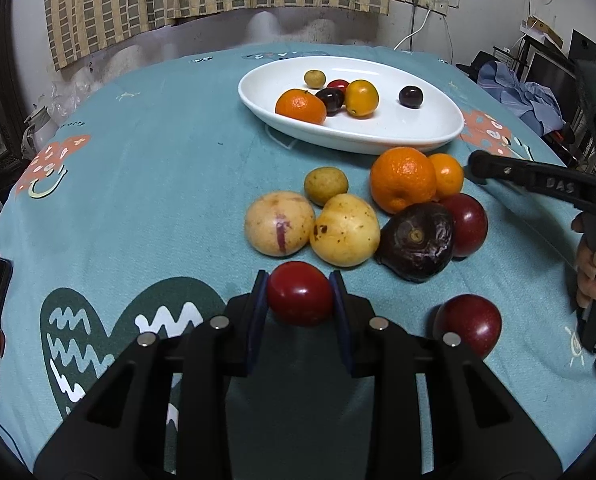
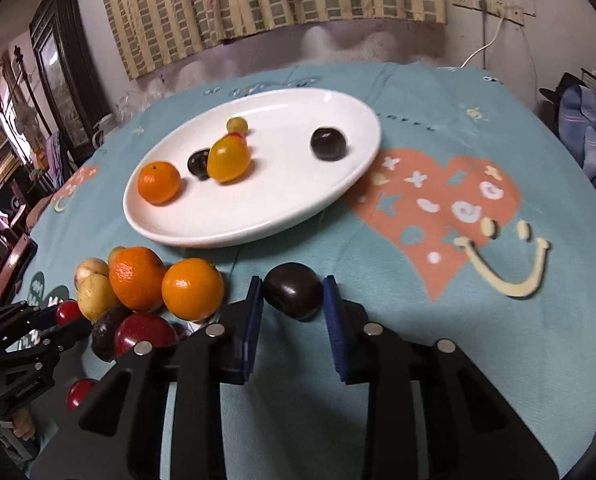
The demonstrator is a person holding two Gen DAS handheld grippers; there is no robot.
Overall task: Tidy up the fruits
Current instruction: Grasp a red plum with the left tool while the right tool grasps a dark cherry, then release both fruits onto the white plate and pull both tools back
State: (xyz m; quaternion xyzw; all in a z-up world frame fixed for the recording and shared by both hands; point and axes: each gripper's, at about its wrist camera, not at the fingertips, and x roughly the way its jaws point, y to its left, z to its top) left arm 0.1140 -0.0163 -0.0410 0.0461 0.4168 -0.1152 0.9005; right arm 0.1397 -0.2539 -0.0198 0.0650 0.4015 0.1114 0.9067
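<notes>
The left tongs [image 1: 300, 300] grip a red fruit [image 1: 300, 298] between their blue pads, one pad on each flank; the fruit is a slightly flattened round, its longer axis lying crosswise from pad to pad. The right tongs [image 2: 292, 298] are closed on a dark plum [image 2: 293, 296], which is also a little wider than tall and sits crosswise, low over the teal tabletop [image 2: 378, 320]. Just beyond the left tongs lies a cluster: two pale yellow fruits [image 1: 280, 224], a wrinkled dark purple fruit [image 1: 418, 240] with its stem end facing the camera, and two oranges [image 1: 403, 180]. Farther off, the white oval plate [image 1: 438, 136] already holds an orange, a yellow fruit and dark plums.
</notes>
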